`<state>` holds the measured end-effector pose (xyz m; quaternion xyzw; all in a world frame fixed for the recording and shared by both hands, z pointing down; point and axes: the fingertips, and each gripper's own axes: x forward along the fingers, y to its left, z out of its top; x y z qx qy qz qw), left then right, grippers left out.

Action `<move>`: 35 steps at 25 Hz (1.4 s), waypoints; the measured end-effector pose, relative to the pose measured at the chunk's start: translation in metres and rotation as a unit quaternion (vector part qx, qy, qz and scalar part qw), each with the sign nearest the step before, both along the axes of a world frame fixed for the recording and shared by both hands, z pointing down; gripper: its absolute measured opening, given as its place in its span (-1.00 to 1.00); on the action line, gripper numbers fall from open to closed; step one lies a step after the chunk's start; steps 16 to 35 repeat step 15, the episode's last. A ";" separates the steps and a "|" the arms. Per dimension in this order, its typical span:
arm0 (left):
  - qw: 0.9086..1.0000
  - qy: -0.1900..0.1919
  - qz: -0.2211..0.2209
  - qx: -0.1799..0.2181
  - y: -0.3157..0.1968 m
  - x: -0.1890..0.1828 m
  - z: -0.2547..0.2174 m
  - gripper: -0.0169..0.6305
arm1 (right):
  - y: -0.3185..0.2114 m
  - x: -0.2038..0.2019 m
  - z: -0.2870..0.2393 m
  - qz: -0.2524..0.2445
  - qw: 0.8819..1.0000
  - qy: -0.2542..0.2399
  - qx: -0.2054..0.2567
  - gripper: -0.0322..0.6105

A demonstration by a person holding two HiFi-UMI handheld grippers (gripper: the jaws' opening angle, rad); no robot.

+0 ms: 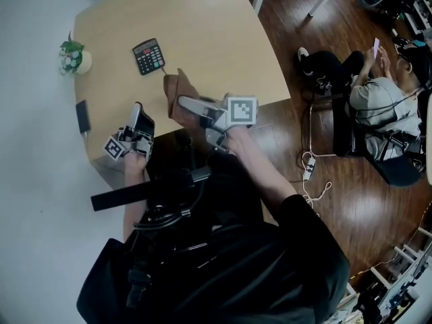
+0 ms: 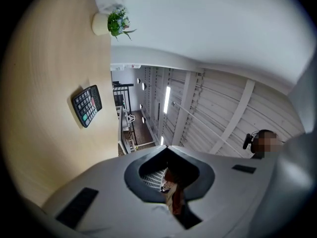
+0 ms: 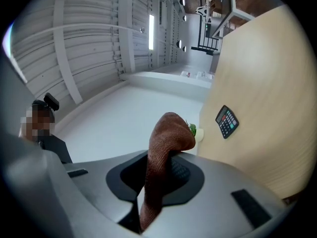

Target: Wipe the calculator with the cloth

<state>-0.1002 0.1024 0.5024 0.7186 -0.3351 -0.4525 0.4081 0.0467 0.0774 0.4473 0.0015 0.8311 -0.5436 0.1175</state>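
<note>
The black calculator (image 1: pixel 148 56) lies flat on the light wooden table (image 1: pixel 202 32), and shows in both gripper views (image 2: pixel 87 105) (image 3: pixel 227 121). My right gripper (image 1: pixel 182 104) (image 3: pixel 170 157) is shut on a brown cloth (image 1: pixel 175 90) (image 3: pixel 167 133), which stands up from the jaws and folds over. It hovers over the table's near edge, short of the calculator. My left gripper (image 1: pixel 138 109) (image 2: pixel 167 148) is shut, to the left of the cloth and apart from it. A small brownish bit shows in the gap between its jaws; I cannot tell what it is.
A small potted plant (image 1: pixel 71 56) (image 2: pixel 113 23) stands at the table's left edge. A flat black device (image 1: pixel 82 117) lies near the left front corner. A person (image 1: pixel 388 100) sits on the right, with cables and a power strip (image 1: pixel 309 167) on the wooden floor.
</note>
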 end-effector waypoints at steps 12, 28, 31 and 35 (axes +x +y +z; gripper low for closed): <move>0.999 0.038 -0.018 -0.019 0.003 -0.009 0.009 -0.89 | -0.002 0.005 0.001 0.019 1.000 -0.002 0.007 -0.72; 0.999 0.040 -0.018 -0.026 0.008 -0.017 0.006 -0.89 | 0.003 -0.004 -0.004 0.024 1.000 -0.012 -0.008 -0.72; 0.999 0.040 -0.018 -0.026 0.008 -0.017 0.006 -0.89 | 0.003 -0.004 -0.004 0.024 1.000 -0.012 -0.008 -0.72; 0.999 0.040 -0.018 -0.026 0.008 -0.017 0.006 -0.89 | 0.003 -0.004 -0.004 0.024 1.000 -0.012 -0.008 -0.72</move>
